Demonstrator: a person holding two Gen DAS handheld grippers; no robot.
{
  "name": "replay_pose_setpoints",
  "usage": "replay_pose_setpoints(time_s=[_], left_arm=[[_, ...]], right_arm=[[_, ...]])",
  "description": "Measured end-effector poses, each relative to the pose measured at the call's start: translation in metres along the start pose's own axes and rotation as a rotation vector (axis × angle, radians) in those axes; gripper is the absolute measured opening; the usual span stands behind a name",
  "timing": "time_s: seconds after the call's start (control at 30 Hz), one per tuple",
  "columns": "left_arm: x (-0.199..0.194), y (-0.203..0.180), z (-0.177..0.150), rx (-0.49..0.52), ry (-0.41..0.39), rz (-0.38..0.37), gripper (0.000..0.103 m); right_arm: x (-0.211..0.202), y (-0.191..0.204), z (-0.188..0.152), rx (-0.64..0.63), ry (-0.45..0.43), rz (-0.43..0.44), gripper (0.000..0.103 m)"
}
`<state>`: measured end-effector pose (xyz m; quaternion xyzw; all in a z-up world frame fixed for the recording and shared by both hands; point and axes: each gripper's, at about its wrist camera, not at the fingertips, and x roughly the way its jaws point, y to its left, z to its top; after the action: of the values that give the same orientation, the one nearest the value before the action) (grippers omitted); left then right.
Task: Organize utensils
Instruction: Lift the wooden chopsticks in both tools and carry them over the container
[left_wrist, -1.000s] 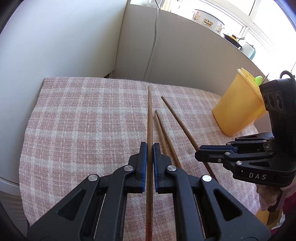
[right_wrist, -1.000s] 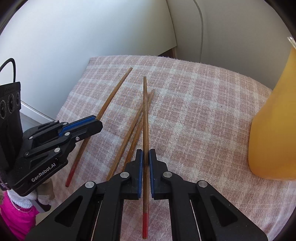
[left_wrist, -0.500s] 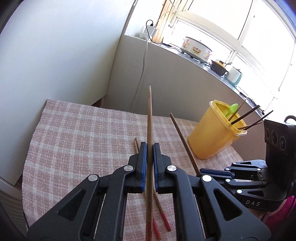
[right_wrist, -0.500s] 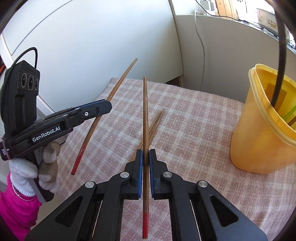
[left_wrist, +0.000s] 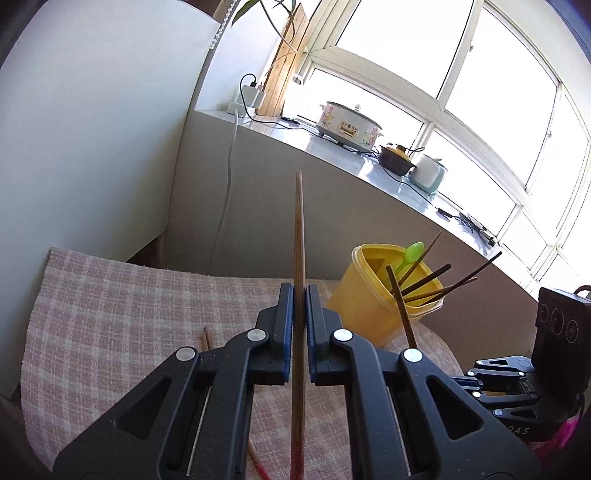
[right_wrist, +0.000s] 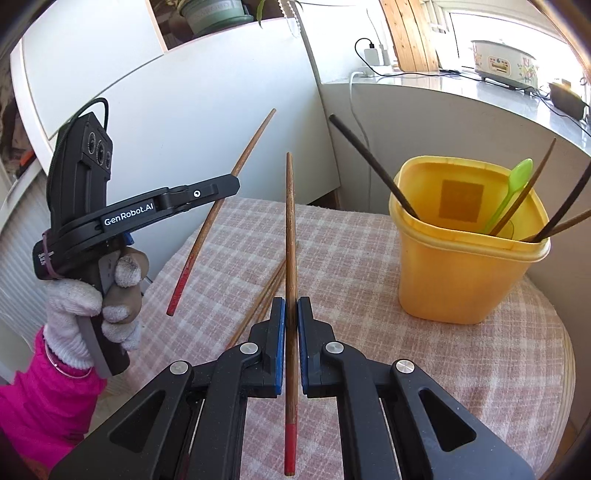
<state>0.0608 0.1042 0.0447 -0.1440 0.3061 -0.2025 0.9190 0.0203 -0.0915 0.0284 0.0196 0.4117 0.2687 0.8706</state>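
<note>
My left gripper (left_wrist: 299, 295) is shut on a red-tipped wooden chopstick (left_wrist: 298, 229) and holds it above the plaid cloth. In the right wrist view the left gripper (right_wrist: 229, 186) is at the left, its chopstick (right_wrist: 218, 218) slanting down to a red end. My right gripper (right_wrist: 291, 306) is shut on a second red-tipped chopstick (right_wrist: 290, 221), which points at the back wall. A yellow tub (right_wrist: 461, 280) stands at the right and holds a green spoon (right_wrist: 513, 188) and several dark chopsticks. Loose chopsticks (right_wrist: 266, 295) lie on the cloth below my right gripper.
The plaid cloth (right_wrist: 369, 258) covers a small round table whose edge curves at the right. White panels close in the back and left. A ledge behind carries a cooker (left_wrist: 349, 127), pots and cables. A gloved hand (right_wrist: 110, 295) in a pink sleeve holds the left gripper.
Both grippers have risen off the cloth and tilted up, each with its chopstick. The right one has moved toward the yellow tub, whose open top now shows.
</note>
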Motion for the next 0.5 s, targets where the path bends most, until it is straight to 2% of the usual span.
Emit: replay_pose_setpoints(time_s=[0.23,0.5], left_arm=[[0.022,-0.032,0.024,0.032,-0.056,-0.066,0.005],[0.058,-0.054,0.051,0.023,-0.085,-0.121,0.005]], right_arm=[[-0.039,-0.02,0.008,0.035,-0.096,-0.041,0.005],[-0.057,-0.042,0.022,0.066,-0.174,-0.074,0.005]])
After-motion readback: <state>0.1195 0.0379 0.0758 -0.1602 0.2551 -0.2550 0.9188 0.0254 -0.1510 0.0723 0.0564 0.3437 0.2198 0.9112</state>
